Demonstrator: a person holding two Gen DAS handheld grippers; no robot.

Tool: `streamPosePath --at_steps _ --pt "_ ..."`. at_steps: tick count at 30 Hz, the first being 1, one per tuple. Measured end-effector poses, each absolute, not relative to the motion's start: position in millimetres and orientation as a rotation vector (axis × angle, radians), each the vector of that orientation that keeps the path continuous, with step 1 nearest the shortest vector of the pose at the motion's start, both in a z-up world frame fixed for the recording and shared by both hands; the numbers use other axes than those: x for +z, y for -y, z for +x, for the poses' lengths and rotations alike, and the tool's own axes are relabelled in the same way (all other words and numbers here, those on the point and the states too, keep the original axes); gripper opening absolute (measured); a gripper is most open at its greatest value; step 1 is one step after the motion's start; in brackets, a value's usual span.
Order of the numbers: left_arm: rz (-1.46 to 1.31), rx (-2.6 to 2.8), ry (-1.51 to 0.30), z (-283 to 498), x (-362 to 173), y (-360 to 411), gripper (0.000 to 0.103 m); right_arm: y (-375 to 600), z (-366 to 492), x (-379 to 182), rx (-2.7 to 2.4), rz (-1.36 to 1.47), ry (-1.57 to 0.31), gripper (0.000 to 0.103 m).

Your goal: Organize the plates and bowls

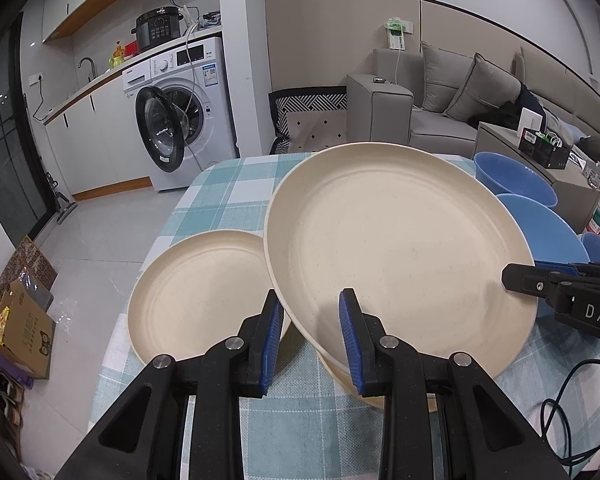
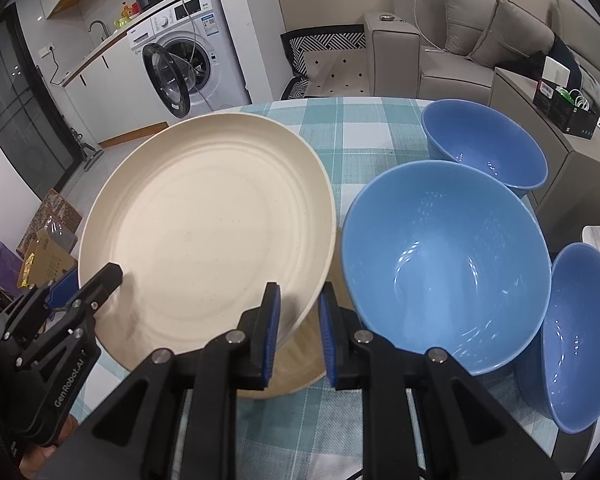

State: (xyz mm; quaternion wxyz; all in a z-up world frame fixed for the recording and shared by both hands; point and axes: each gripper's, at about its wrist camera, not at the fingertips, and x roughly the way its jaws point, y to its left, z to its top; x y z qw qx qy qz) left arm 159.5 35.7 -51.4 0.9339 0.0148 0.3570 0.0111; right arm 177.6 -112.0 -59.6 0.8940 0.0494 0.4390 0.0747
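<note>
The table (image 1: 228,200), under a teal-and-white checked cloth, carries everything. The raised plate (image 1: 396,248), cream and tilted, hangs above the cloth near the front edge, held from both sides. The left gripper (image 1: 312,334) straddles its near-left rim, one blue pad under the rim and one over the inner face; the jaws stand fairly wide, and whether the pads press the rim cannot be told. The right gripper (image 2: 298,320) straddles the near-right rim the same way, jaws at a narrow gap, with contact likewise unclear. Beneath the raised plate another cream plate (image 2: 300,364) lies flat on the cloth at the front. A third cream plate, the left plate (image 1: 196,296), lies flat toward the table's left edge, just beside the raised one. The big bowl (image 2: 444,264), blue, sits right of the raised plate. The far bowl (image 2: 484,144) stands near the back right corner. The tipped bowl (image 2: 580,336) leans at the right edge against the big bowl.
</note>
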Motion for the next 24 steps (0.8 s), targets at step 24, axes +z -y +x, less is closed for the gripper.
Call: streamPosePath --at_steps 24 --pt "0.017 0.0 -0.757 160.1 -71.5 -42.0 0.028 101.2 185.2 -79.4 0.137 0.073 -0.949 0.019"
